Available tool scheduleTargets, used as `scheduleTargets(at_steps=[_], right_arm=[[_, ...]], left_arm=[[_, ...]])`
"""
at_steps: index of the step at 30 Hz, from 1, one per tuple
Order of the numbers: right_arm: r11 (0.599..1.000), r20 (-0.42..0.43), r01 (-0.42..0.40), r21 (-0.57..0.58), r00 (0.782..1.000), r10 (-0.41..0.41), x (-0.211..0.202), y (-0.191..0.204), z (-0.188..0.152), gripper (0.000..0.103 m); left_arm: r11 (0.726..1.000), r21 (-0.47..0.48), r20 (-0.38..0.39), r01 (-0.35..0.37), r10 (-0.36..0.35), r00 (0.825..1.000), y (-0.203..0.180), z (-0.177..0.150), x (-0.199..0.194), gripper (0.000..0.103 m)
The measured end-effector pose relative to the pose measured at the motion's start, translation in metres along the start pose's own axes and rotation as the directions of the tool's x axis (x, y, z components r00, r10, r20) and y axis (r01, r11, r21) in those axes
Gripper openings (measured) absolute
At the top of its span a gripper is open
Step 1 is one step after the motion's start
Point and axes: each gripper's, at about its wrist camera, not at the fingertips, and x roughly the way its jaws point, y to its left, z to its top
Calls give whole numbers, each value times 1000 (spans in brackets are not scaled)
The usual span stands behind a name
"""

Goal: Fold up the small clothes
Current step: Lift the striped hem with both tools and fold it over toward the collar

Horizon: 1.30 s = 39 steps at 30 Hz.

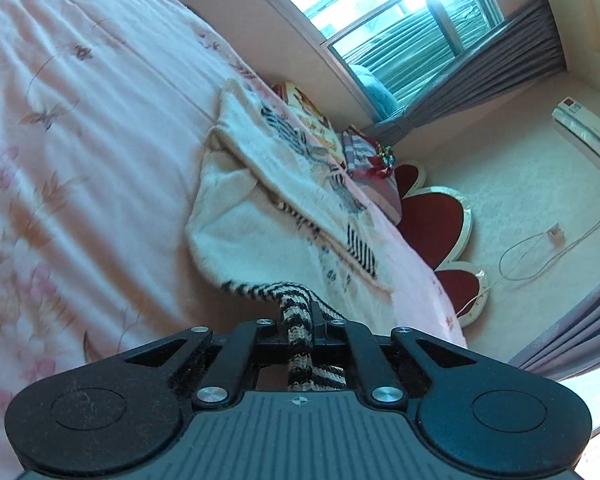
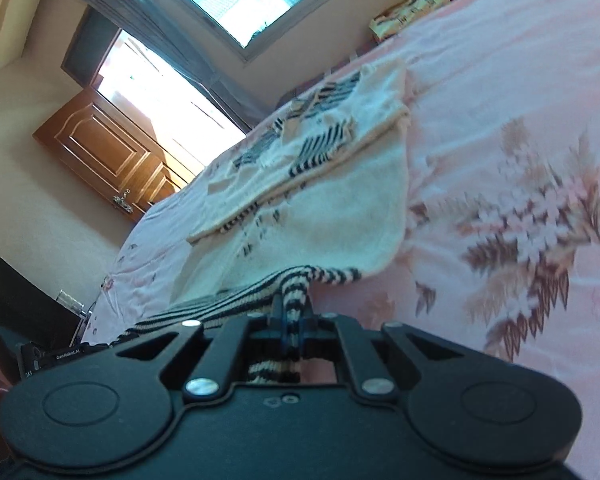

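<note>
A small white knit sweater (image 1: 260, 216) with black-striped patches and a black-and-white striped hem lies on the pink floral bedsheet (image 1: 80, 140). Its sleeves are folded in over the body. My left gripper (image 1: 299, 316) is shut on the striped hem (image 1: 296, 312), which bunches between the fingers and lifts off the bed. In the right wrist view the same sweater (image 2: 324, 184) stretches away from me. My right gripper (image 2: 294, 312) is shut on the striped hem (image 2: 296, 292) at its other corner, also raised.
Pillows (image 1: 320, 124) and folded cloth (image 1: 364, 152) lie at the bed's far end by the red-and-white headboard (image 1: 432, 220). A window (image 1: 400, 20) and a wall air conditioner (image 1: 584, 132) stand beyond. A wooden door (image 2: 108, 152) and dark furniture (image 2: 24, 312) flank the bed's other side.
</note>
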Motion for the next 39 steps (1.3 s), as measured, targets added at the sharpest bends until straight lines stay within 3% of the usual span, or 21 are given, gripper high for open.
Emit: scheduleTargets(at_steps=[8,16,23,28,30,32,34,39], right_arm=[[1000,86,-28,3,996,27,48,-5,88,6],[987,85,-41,156,996,28,129,-56,160,6],[960,39,-48,276,998,39,200,-108,201,6],[945,43,-79,318,997,69,240,-127,219,7],[947,52,-67,313,997,54,249,-128,224,16],[952,82,-55,301,996,32,249,-128,225,27],[958,112,-55,281,993,24,249,-129,228,40],[963,168,-65,263,986,21,236,-133,228,45]], left_arm=[[1000,21,60,11,-12,998,-22,83,62,5],[997,47,15,-58,57,998,-20,165,160,5],[988,32,-44,-148,149,988,-3,208,246,5],[991,-17,-54,-136,135,989,13,223,289,5],[993,-56,-42,-106,104,994,19,225,297,24],[997,-59,7,-40,40,999,19,226,299,63],[999,-34,29,-25,26,999,13,227,301,74],[986,129,55,-103,97,994,-7,226,299,74]])
